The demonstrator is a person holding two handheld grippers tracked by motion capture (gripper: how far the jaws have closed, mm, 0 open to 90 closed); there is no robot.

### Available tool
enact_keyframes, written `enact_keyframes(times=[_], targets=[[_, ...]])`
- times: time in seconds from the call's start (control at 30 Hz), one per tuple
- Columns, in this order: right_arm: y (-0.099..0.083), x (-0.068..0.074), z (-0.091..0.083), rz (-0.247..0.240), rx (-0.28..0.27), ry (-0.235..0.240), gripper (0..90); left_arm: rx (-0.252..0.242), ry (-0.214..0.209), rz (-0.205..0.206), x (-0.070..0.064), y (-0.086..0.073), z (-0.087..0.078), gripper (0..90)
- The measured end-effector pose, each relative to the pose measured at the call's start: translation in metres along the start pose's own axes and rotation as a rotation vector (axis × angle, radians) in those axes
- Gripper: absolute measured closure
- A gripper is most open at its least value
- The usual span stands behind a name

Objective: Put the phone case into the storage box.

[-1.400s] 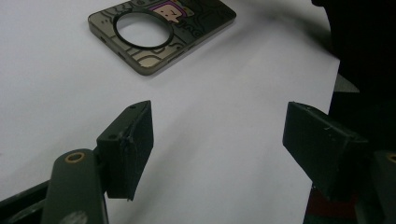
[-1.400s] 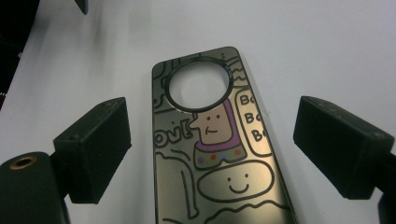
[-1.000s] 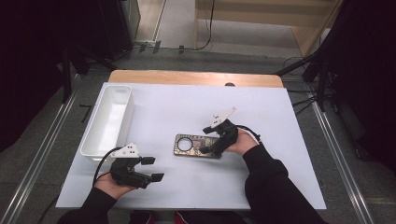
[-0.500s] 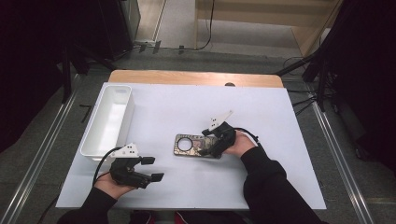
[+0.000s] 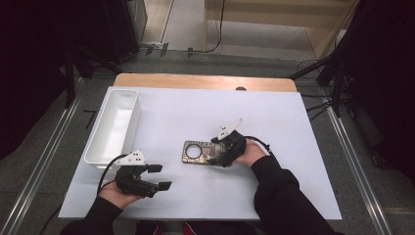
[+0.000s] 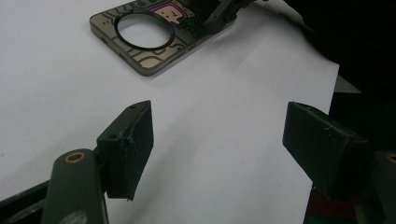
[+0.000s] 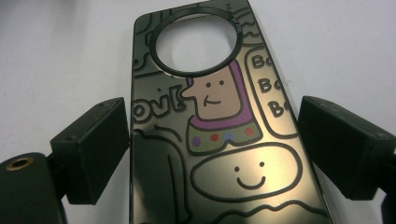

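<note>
Phone case: near end cut off by the right gripper view's bottom edge; the words in its speech bubble run off unread. In the high view its drawings are too small to tell. Right gripper covers its right end, possibly touching.

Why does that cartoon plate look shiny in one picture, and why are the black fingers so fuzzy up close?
In the right gripper view the plate mirrors the room light, so a pale glare washes its lower half; the fingers sit too near the lens and blur. In the left gripper view the fingers are soft too, and the plate looks darker. The high view is evenly lit, with dark surroundings.
</note>
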State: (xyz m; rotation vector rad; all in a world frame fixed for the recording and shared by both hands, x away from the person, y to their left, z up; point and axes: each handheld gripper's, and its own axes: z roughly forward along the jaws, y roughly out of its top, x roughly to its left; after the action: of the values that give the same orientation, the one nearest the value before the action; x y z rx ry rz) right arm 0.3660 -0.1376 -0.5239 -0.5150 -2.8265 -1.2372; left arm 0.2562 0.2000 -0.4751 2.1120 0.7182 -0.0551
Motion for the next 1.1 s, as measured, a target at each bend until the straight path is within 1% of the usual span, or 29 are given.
enact_keyframes(times=[0.07, 0.27, 0.4, 0.43, 0.53, 0.57, 0.6, 0.67, 0.93, 1.0, 1.1], targets=[[-0.001, 0.001, 0.000, -0.004, -0.005, -0.003, 9.2, -0.002, -0.001, -0.001, 0.000, 0.000, 0.000, 24.3], [-0.001, 0.003, 0.001, -0.022, 0.004, -0.026, 9.1, -0.003, 0.000, -0.004, 0.000, 0.000, 0.000, 24.3], [-0.001, 0.004, 0.001, -0.025, 0.005, -0.030, 9.0, -0.004, 0.001, -0.005, 0.000, 0.000, 0.000, 24.3], [-0.001, 0.004, 0.002, -0.032, 0.006, -0.033, 8.8, -0.005, 0.003, -0.005, 0.000, 0.000, 0.000, 24.3], [0.000, 0.008, 0.003, -0.053, 0.019, -0.059, 8.5, -0.004, 0.004, -0.006, 0.000, 0.000, 0.000, 24.3], [0.000, 0.009, 0.003, -0.071, 0.024, -0.072, 8.4, -0.004, 0.003, -0.006, 0.000, 0.000, 0.000, 24.3], [0.000, 0.011, 0.004, -0.075, 0.029, -0.081, 8.3, -0.004, 0.003, -0.006, 0.000, 0.000, 0.000, 24.3], [0.000, 0.011, 0.004, -0.083, 0.029, -0.085, 8.2, -0.005, 0.003, -0.006, 0.000, 0.000, 0.000, 24.3], [0.000, 0.012, 0.005, -0.090, 0.029, -0.088, 8.3, -0.006, 0.004, -0.009, 0.000, 0.000, 0.000, 24.3], [0.000, 0.013, 0.005, -0.094, 0.037, -0.099, 8.3, -0.006, 0.005, -0.009, 0.000, 0.000, 0.000, 24.3], [-0.001, 0.013, 0.005, -0.098, 0.037, -0.103, 8.3, -0.006, 0.004, -0.009, 0.000, 0.000, 0.000, 24.3]])
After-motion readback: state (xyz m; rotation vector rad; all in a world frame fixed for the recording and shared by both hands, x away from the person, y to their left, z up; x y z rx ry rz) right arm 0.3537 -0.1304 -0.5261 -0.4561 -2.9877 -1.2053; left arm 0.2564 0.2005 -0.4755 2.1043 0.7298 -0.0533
